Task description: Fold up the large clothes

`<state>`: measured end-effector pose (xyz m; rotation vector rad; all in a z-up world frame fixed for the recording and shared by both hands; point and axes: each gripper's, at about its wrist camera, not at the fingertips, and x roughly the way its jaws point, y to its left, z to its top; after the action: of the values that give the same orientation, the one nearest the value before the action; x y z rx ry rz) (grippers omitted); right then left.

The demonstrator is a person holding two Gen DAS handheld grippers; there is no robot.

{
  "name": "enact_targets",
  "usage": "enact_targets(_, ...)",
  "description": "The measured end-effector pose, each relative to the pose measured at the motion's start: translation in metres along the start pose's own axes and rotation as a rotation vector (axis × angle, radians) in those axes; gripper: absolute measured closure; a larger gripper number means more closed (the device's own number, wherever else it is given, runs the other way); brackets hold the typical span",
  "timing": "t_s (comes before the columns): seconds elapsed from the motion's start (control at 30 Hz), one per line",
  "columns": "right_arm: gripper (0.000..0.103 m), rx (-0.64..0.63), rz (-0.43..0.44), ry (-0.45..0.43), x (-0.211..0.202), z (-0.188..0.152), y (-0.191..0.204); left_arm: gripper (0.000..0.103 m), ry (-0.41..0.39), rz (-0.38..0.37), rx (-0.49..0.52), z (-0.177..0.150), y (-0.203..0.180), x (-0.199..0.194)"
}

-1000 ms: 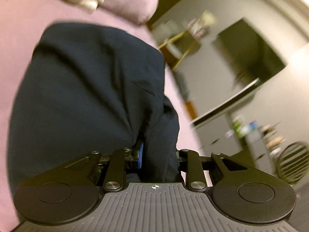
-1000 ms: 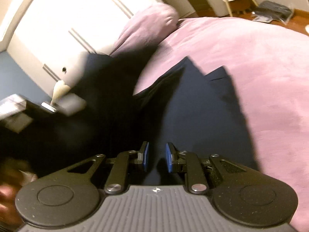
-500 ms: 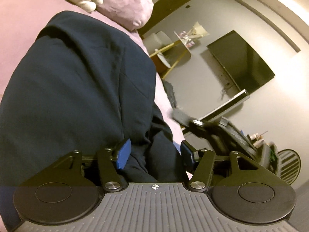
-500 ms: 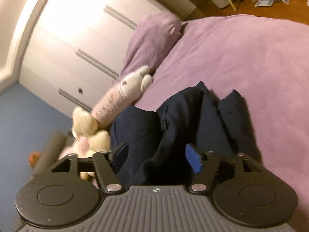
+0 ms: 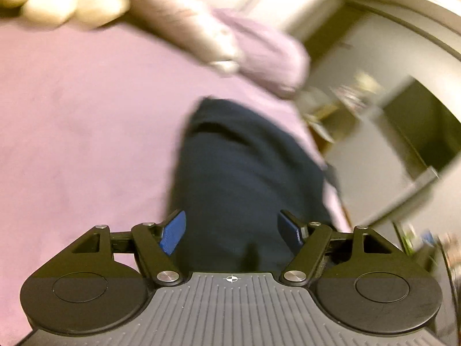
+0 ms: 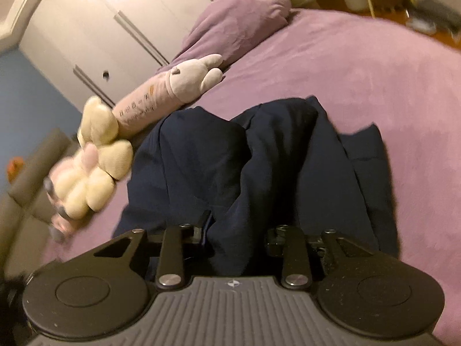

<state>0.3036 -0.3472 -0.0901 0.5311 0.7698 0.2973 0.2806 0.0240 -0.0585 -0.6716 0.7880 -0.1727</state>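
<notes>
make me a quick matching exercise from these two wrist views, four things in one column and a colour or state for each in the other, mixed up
Things:
1. garment
2. bedspread
3. left gripper
4. flower plush

Colour or state:
A. cream petals
B. open, blue pads apart
C. navy, bunched on the bed
D. purple

Pairs: 1-C, 2-D, 3-B, 4-A

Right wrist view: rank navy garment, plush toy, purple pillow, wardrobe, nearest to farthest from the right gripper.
1. Navy garment, bunched between the right gripper fingers, on the bed.
2. Plush toy, left of the garment.
3. Purple pillow, upper centre, at the bed's head.
4. Wardrobe, behind the pillow, upper left.
</notes>
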Motion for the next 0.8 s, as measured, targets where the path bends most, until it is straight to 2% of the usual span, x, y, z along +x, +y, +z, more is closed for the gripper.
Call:
enact_targets(0.1, 0.069, -0.022, -0.015, 0.004, 0.000, 0.003, 0.006, 0.030, 0.080, -0.028, -0.128, -0.001, 0.022, 0.024)
enact_targets(0.13, 0.067, -0.005, -0.001, 0.009, -0.001, 0.005, 0.005, 0.029, 0.091, -0.067, -0.181, -0.004, 0.027, 0.030)
enact_targets(0.17, 0.062, 0.010, 0.011, 0.017, -0.001, 0.007, 0.002, 0.026, 0.096, -0.100, -0.210, -0.006, 0.030, 0.034)
enact_targets(0.2, 0.059, 0.026, 0.021, 0.025, -0.001, 0.010, 0.001, 0.026, 0.091, -0.095, -0.204, -0.007, 0.029, 0.035)
enact_targets(0.33, 0.060, 0.019, 0.019, 0.045, 0.008, 0.017, 0.003, 0.027, 0.085, -0.082, -0.141, -0.008, 0.016, 0.033)
enact_targets(0.4, 0.081, -0.066, -0.034, 0.018, 0.009, 0.016, 0.016, 0.027, 0.083, -0.067, -0.081, -0.011, 0.000, 0.027)
enact_targets(0.47, 0.084, -0.162, -0.089, -0.037, -0.002, 0.016, 0.035, 0.027, 0.079, -0.057, -0.024, -0.013, -0.015, 0.021)
enact_targets(0.57, 0.085, -0.272, -0.120, -0.179, -0.039, 0.017, 0.053, 0.029, 0.081, -0.087, 0.043, -0.017, -0.031, 0.011)
enact_targets(0.63, 0.085, -0.360, -0.197, -0.222, -0.046, 0.012, 0.053, 0.029, 0.086, -0.094, 0.094, -0.022, -0.045, 0.012)
enact_targets(0.7, 0.085, -0.405, -0.282, -0.207, -0.038, 0.005, 0.040, 0.029, 0.091, -0.072, 0.146, -0.031, -0.057, 0.019)
enact_targets(0.77, 0.083, -0.363, -0.309, -0.163, -0.023, -0.001, 0.013, 0.027, 0.089, -0.060, 0.177, -0.041, -0.059, 0.026)
enact_targets(0.8, 0.081, -0.346, -0.313, -0.152, -0.016, -0.005, -0.001, 0.023, 0.085, -0.046, 0.203, -0.045, -0.062, 0.030)
